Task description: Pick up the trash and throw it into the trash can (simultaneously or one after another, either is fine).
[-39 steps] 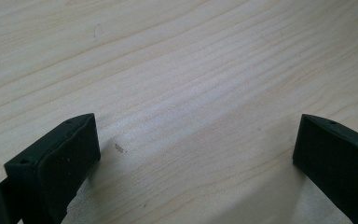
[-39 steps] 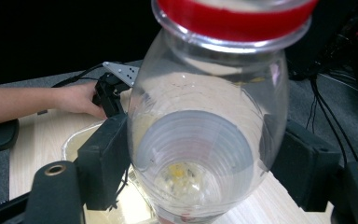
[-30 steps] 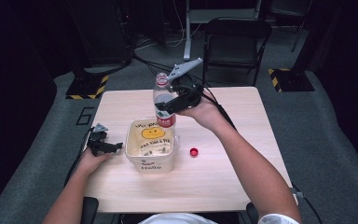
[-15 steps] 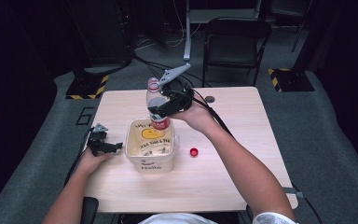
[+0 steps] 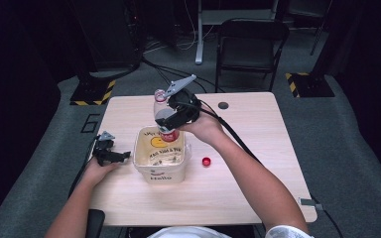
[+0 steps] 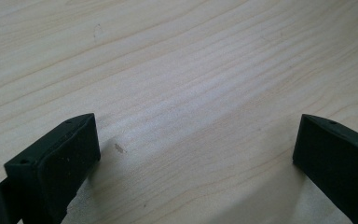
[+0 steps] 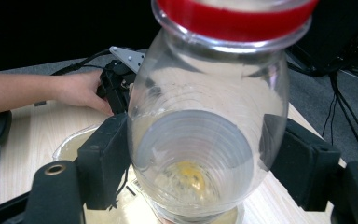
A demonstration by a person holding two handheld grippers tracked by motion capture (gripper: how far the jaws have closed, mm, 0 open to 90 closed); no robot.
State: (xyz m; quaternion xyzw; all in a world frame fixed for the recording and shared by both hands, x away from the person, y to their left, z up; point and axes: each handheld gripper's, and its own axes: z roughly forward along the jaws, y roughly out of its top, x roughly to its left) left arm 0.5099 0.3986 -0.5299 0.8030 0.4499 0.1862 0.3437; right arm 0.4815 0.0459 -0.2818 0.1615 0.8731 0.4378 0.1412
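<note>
Dark floor, cables and a chair (image 5: pixel 250 44) lie beyond the pale wooden desk (image 5: pixel 258 163). Near its middle stands a tub (image 5: pixel 159 154) with a smiley label. The right tongs (image 5: pixel 171 116) hold a clear bottle (image 5: pixel 161 116) over the tub's far rim, its open red-ringed neck uppermost and tilted slightly; judging by this, the bottle is poised above the tub for pouring or has just been emptied. Its red cap (image 5: pixel 206 161) lies on the desk just right of the tub. In the right gripper view the jaws press against both sides of the bottle (image 7: pixel 205 140). The left tongs (image 5: pixel 113 154) rest near the left edge beside the tub, jaws spread wide on bare wood, holding nothing.
</note>
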